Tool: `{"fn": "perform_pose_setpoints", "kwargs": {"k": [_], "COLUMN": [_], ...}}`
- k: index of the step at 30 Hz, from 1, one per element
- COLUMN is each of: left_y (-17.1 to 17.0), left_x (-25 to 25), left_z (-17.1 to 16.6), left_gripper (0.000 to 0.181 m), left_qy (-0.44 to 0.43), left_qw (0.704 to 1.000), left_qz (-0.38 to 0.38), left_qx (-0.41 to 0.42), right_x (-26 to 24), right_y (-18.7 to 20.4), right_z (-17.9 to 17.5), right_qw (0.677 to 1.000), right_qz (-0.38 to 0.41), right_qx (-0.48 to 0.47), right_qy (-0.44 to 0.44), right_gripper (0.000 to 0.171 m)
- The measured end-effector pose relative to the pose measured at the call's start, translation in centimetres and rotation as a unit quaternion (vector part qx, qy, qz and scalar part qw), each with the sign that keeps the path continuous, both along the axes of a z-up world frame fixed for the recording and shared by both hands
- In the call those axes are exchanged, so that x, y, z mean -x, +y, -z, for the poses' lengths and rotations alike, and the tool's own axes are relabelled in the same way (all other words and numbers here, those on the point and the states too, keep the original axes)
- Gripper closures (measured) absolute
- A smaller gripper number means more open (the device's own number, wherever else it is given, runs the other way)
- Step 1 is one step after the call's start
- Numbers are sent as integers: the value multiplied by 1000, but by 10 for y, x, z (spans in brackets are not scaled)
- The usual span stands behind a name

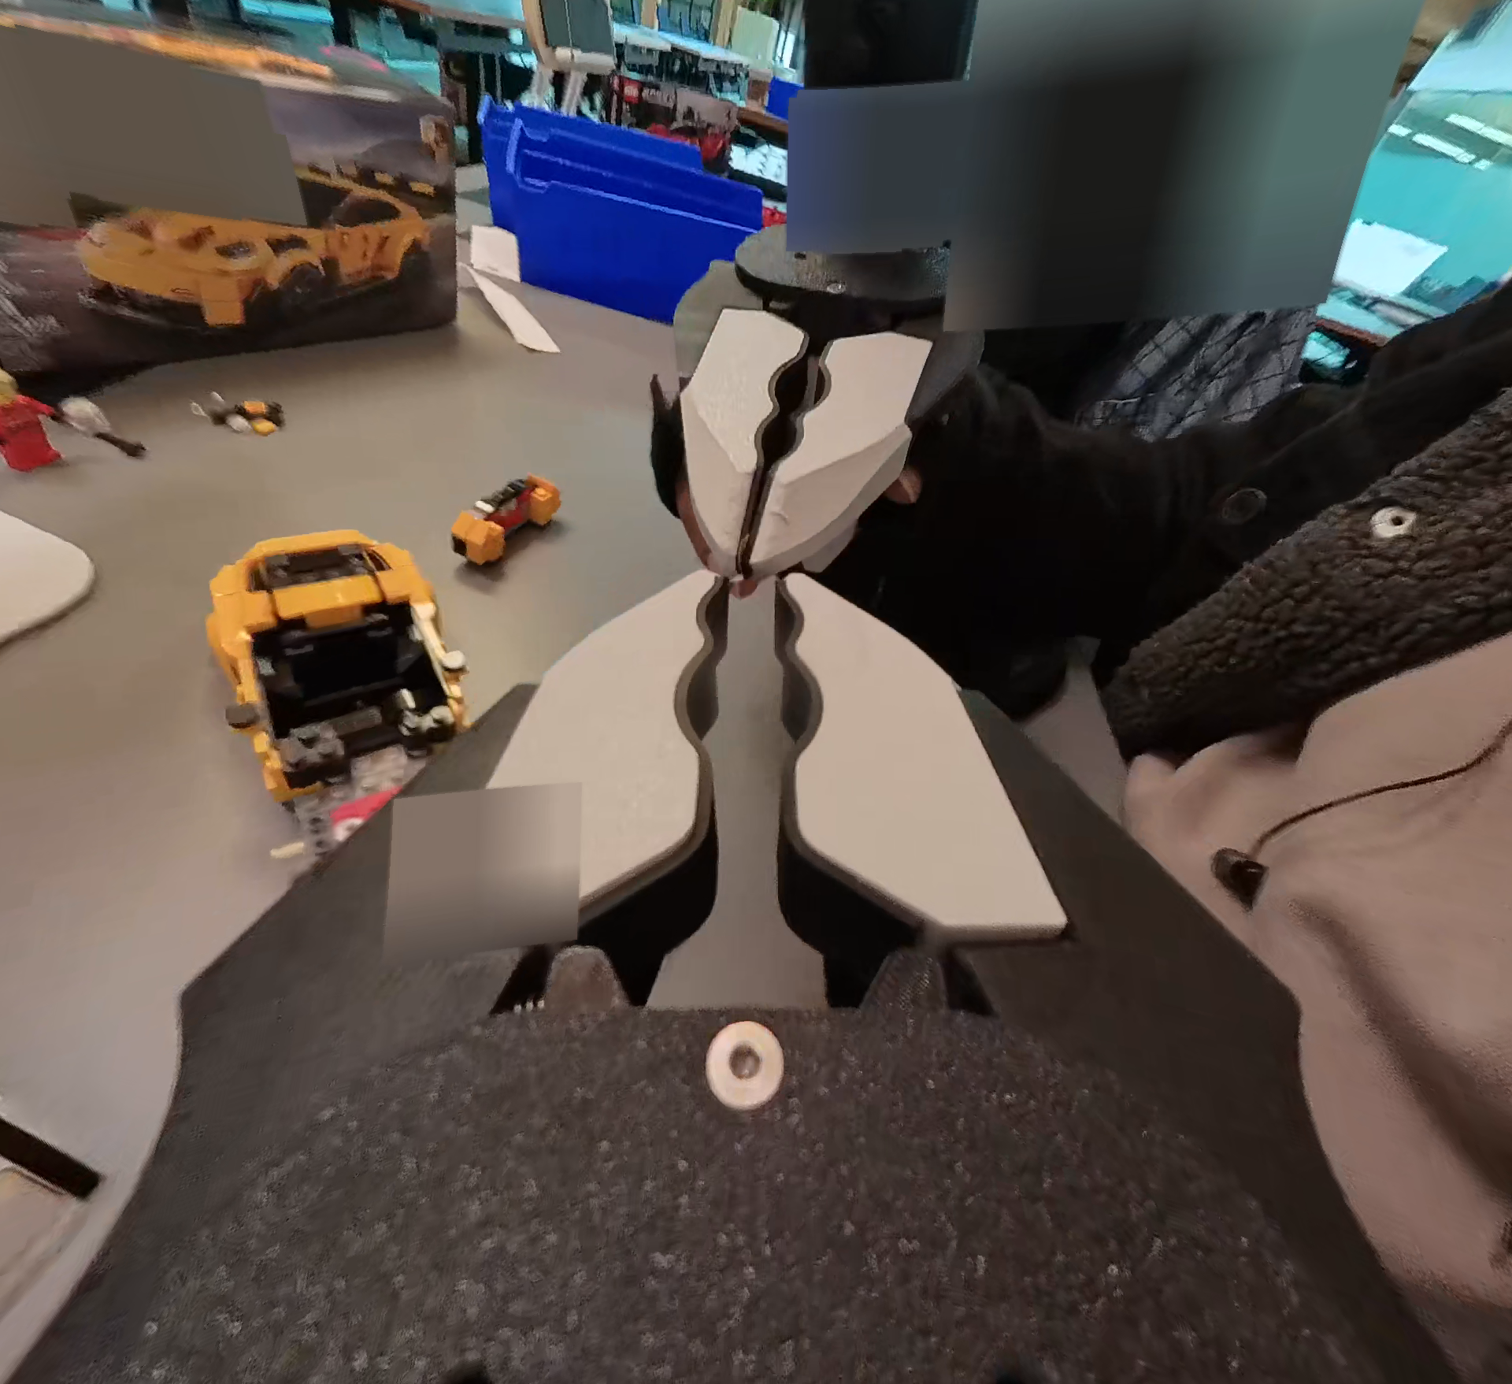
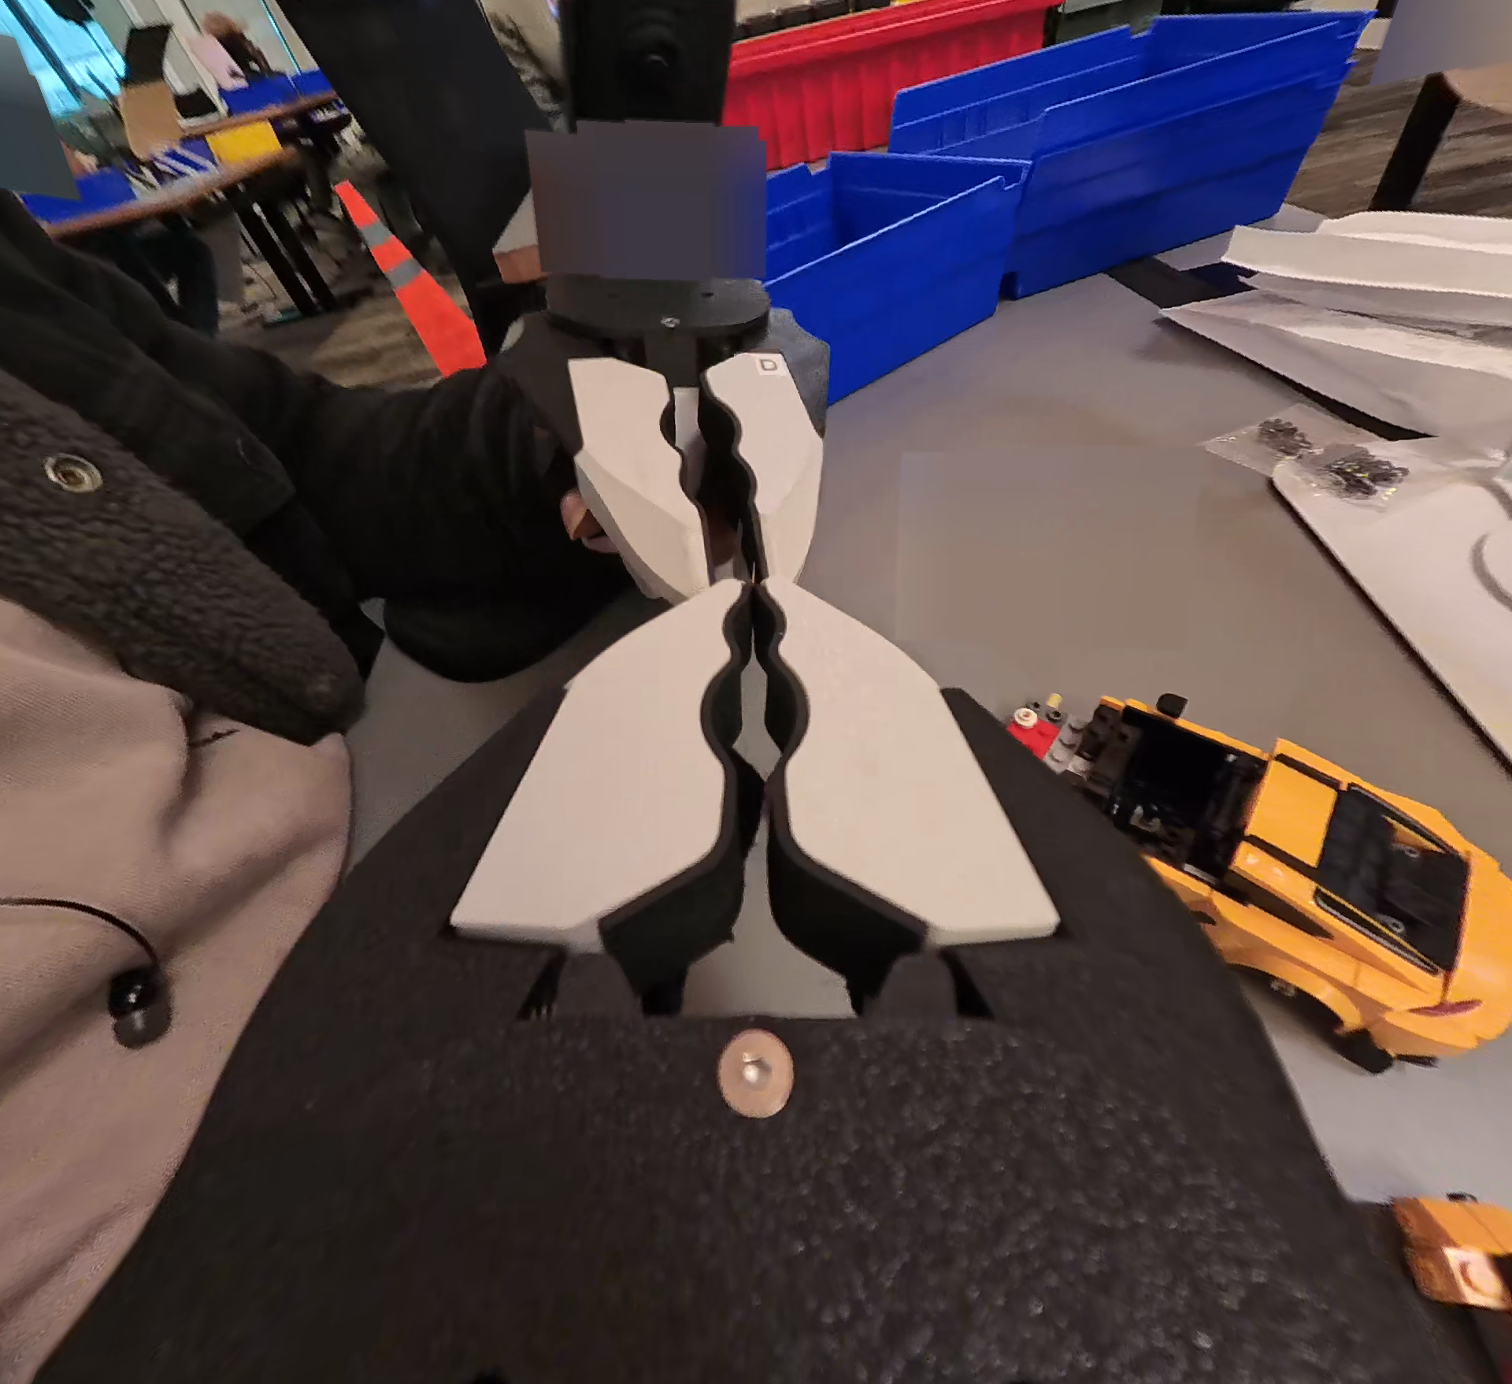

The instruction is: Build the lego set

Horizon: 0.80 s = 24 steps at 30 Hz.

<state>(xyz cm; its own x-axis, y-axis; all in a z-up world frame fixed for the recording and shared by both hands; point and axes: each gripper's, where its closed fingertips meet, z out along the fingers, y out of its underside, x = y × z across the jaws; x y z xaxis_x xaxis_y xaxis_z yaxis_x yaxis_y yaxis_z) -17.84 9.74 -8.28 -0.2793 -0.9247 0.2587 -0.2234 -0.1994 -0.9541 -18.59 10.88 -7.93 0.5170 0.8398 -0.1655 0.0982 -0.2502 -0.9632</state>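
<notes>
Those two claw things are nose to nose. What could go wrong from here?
1. The left hand-held gripper and right hand-held gripper meet tip to tip above the table. Any tiny piece passed between them, too small to make out here, could drop.
2. The unfinished yellow car sits close beside the left one. A careless low swing might knock it apart.

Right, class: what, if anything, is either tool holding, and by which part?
Cannot be told: the left tool and right tool meet tip to tip, hiding any small piece.

Blue bins (image 2: 1064, 199), red bin (image 2: 859, 60), orange traffic cone (image 2: 409, 273), grey table (image 2: 1023, 444)
</notes>
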Motion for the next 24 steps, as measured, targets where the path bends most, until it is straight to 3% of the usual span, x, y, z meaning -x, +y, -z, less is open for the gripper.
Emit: {"fn": "perform_pose_setpoints", "kwargs": {"k": [2, 5, 8, 10, 12, 17, 24], "left_y": [-4, -1, 9, 12, 15, 6, -2], "left_x": [3, 7, 8, 7, 5, 6, 5], "left_z": [0, -13, -20, -19, -15, -14, 4], "left_gripper": [167, 164, 160, 157, 156, 164, 169], "left_qy": [21, 1, -26, -25, -22, -13, 36], "left_qw": [995, 960, 926, 918, 933, 983, 998], "left_qz": [31, 77, 84, 82, 58, 33, 21], "left_qx": [91, 268, 366, 387, 353, 178, 39], "right_x": [2, 3, 2, 2, 3, 5, 5], "right_y": [-1, -3, -6, -9, -9, -8, -9], "right_z": [2, -3, -15, -16, -13, 0, 9], "right_qw": [1000, 999, 998, 998, 999, 999, 997], "right_qz": [-2, -6, -8, -16, -20, -29, -41], "right_qx": [-14, -35, -56, -59, -47, 10, 69], "right_qy": [-17, -12, 11, 11, 10, 7, 16], "right_gripper": [171, 171, 171, 171, 171, 171, 171]}}
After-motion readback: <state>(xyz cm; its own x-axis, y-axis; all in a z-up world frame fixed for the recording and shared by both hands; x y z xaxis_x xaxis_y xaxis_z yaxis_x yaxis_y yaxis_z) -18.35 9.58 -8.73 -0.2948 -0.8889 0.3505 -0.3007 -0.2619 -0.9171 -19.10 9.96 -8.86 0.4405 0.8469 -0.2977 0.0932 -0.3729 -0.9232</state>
